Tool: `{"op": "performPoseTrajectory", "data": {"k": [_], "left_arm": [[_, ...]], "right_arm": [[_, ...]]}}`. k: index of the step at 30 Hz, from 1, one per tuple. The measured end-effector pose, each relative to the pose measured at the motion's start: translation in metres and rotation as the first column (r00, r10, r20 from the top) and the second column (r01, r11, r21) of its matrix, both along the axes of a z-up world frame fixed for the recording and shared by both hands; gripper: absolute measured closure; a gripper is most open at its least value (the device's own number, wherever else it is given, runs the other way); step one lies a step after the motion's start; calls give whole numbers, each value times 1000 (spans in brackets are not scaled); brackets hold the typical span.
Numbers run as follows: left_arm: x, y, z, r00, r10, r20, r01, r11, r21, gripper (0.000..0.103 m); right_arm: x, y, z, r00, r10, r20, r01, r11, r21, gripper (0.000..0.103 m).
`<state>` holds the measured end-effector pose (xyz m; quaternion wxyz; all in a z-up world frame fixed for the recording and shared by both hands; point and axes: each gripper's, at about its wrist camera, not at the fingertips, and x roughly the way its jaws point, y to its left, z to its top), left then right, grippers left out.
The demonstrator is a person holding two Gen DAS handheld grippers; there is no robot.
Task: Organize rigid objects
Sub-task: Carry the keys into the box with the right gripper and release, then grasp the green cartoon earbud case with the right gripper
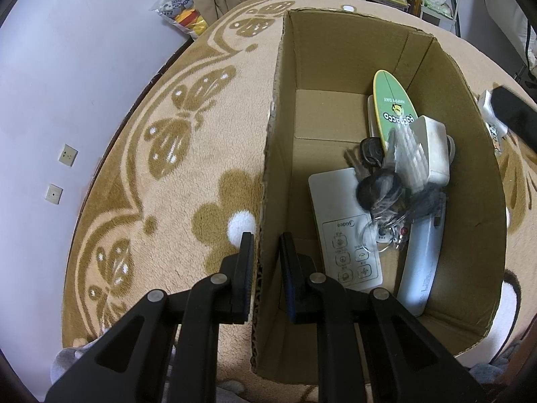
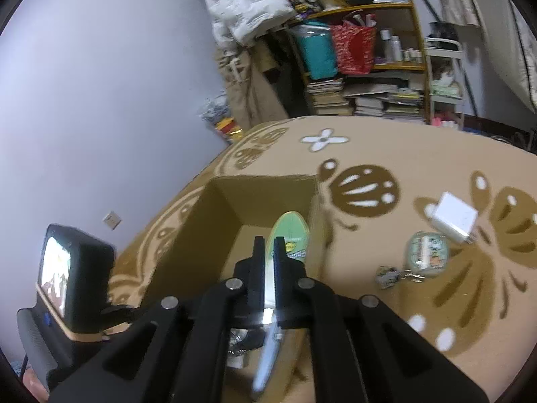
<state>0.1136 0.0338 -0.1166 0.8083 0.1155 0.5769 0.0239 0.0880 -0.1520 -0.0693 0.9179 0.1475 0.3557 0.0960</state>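
The cardboard box (image 1: 335,77) on the butterfly blanket (image 1: 161,154) holds a Midea remote (image 1: 339,235), a green toy surfboard (image 1: 394,105) and keys (image 1: 376,181). The left gripper (image 1: 265,245) is clenched on the box wall. The right gripper (image 2: 267,247) is above the box, its jaws narrowly apart with nothing held; a white charger (image 2: 454,216) lies on the blanket outside.

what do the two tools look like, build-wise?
Both match: the left tool and right tool are matte black plastic, each with two flat slim fingers, angular linkage arms with cut-out windows, and round silver pivot pins. No cables or markings visible.

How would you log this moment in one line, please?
left gripper: clamped on cardboard box wall | right gripper: over box, jaws slightly apart, empty | key bunch: blurred, inside box | charger: outside on blanket
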Motion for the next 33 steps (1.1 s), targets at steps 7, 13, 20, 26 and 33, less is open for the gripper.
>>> {"op": "performPoseTrajectory", "data": {"k": [7,13,20,26,33], "left_arm": [[0,0,1,1000,1,-1,-1,1000,-4,87],[0,0,1,1000,1,-1,-1,1000,-4,87],[0,0,2,1000,2,-2,-2,1000,-7,87],[0,0,1,1000,2,-2,-2,1000,-8,87],[1,0,0,1000,3,-3,-3,1000,-11,87]], "right_arm": [[3,-39,-13,991,-135,-24,133,990,-52,42],[9,-81,-21,964,-261,-51,256,962,-90,11],[29,-123,-41,938,-320,-136,316,947,-51,10],[46,-127,-68,936,-298,-189,288,954,-79,10],[52,-119,-95,923,-305,-235,286,952,-113,10]]}}
